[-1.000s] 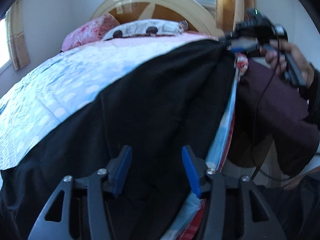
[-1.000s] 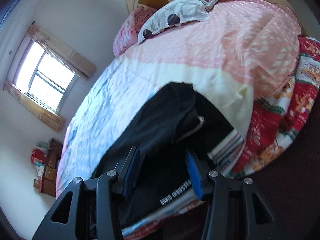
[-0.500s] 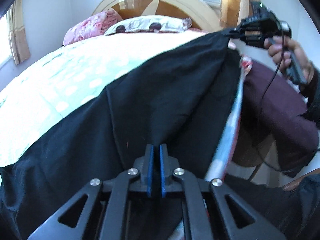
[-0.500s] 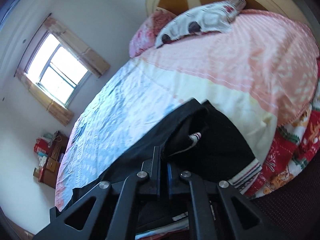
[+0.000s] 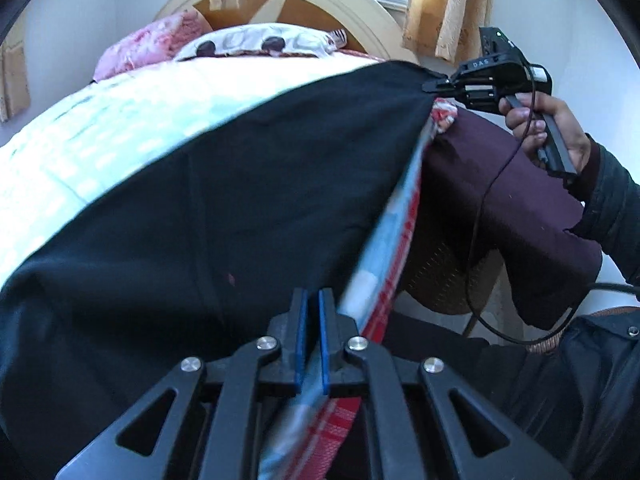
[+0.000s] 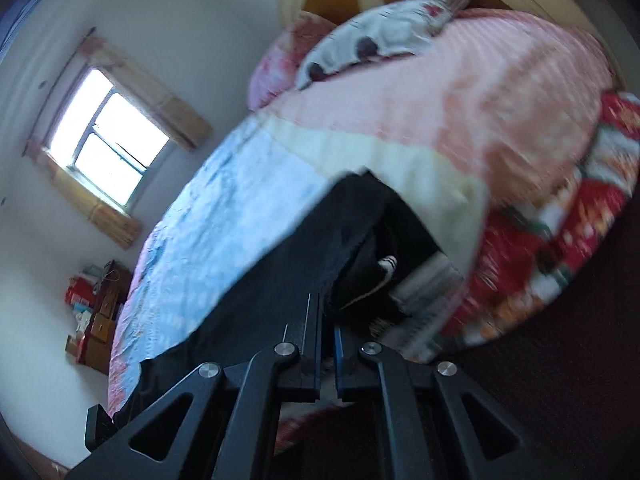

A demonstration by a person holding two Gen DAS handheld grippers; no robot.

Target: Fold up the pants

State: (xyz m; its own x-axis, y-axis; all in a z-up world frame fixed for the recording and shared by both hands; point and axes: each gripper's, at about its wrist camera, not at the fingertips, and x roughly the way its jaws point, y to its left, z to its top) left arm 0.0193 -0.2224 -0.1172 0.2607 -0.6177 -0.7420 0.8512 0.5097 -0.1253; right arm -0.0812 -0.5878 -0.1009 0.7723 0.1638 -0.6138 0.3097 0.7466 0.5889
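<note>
Both tongs closed since before, left gripper (image 5: pixel 313 320) and right gripper (image 6: pixel 327 328) clamped on black pants (image 5: pixel 224 200) edge, quilt (image 6: pixel 248 216) beyond bare.

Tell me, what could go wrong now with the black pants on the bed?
The left gripper sits right beside the blue bedsheet edge, so it may have pinched sheet along with the pants. The right gripper holds only a corner; it might slip when lifted.

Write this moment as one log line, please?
step: grasp | left gripper: shut on black pants | right gripper: shut on pants edge | surface: bed
</note>
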